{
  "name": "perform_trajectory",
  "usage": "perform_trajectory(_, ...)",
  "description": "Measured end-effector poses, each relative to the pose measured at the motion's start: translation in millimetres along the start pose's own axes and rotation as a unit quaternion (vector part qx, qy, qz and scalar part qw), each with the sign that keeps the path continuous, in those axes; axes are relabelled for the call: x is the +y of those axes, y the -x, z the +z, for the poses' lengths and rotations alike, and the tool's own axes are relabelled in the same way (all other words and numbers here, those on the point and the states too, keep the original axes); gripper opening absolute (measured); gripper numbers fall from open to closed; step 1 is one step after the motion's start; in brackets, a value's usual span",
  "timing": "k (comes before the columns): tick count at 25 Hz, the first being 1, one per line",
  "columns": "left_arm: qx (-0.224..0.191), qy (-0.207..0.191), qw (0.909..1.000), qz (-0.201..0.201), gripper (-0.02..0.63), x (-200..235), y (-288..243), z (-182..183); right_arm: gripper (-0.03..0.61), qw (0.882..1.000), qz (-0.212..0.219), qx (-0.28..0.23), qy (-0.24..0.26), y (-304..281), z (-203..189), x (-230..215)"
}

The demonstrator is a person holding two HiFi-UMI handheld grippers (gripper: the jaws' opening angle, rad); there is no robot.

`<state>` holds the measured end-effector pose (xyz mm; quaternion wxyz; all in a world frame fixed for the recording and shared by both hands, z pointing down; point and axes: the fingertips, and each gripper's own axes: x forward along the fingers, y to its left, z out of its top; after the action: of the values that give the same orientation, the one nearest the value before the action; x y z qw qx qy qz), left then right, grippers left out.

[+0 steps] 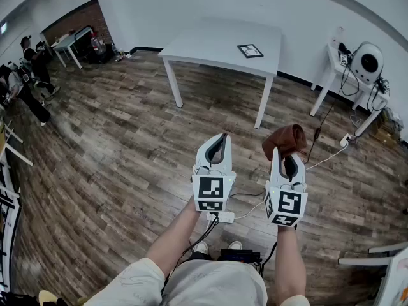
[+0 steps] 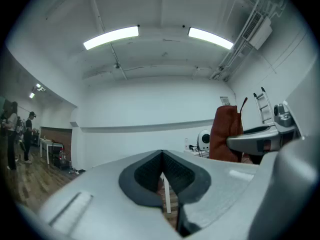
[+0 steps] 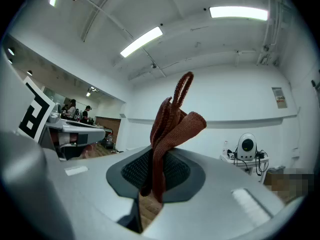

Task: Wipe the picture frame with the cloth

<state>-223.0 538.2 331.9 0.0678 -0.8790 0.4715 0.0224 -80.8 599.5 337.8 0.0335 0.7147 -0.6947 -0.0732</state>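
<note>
Nearest, the right tool (image 1: 286, 153) is clamped on the brown cloth (image 1: 285, 139) while the left tool (image 1: 219, 140) is closed and empty — presumably readied for the picture frame (image 1: 250, 51), lying on the surface (image 1: 204, 43) well ahead.

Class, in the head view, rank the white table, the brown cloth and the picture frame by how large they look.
1. white table
2. brown cloth, though nearness to the camera inflates it
3. picture frame, far off on the table
</note>
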Motion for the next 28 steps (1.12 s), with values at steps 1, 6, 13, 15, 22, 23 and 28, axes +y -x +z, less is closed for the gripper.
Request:
perform_trajectory(1, 0.001, 0.0, 1.0, -0.001, 0.0, -4, 1, 0, 0.077, 1.0, -0.001, 0.0, 0.0, 2, 0, -3)
perform_trajectory(6, 0.006, 0.004, 1.0, -0.004, 0.0, -15, -1, -3, 0.077, 1.0, -0.001, 0.002, -0.005, 7, -4, -14)
perform_trajectory(13, 0.007, 0.0, 1.0, 0.0, 0.0, -36, -14, -6, 0.077, 1.0, 0.004, -0.003, -0.017, 5, -10, -38)
perform_trajectory(15, 0.007, -0.002, 1.0, 0.003, 0.0, -42, -17, -6, 0.078, 1.0, 0.006, -0.006, -0.019, 5, -12, -46)
perform_trajectory(22, 0.012, 0.004, 0.9998, 0.013, 0.0, -63, -30, -12, 0.078, 1.0, 0.025, -0.003, -0.014, 6, -20, -64)
perform_trajectory(23, 0.012, 0.005, 0.9998, 0.014, 0.0, -65, -34, -12, 0.078, 1.0, 0.026, -0.003, -0.013, 5, -21, -67)
perform_trajectory(28, 0.015, -0.003, 0.9998, 0.013, 0.0, -71, -54, -11, 0.078, 1.0, 0.025, -0.002, -0.016, -9, -27, -83)
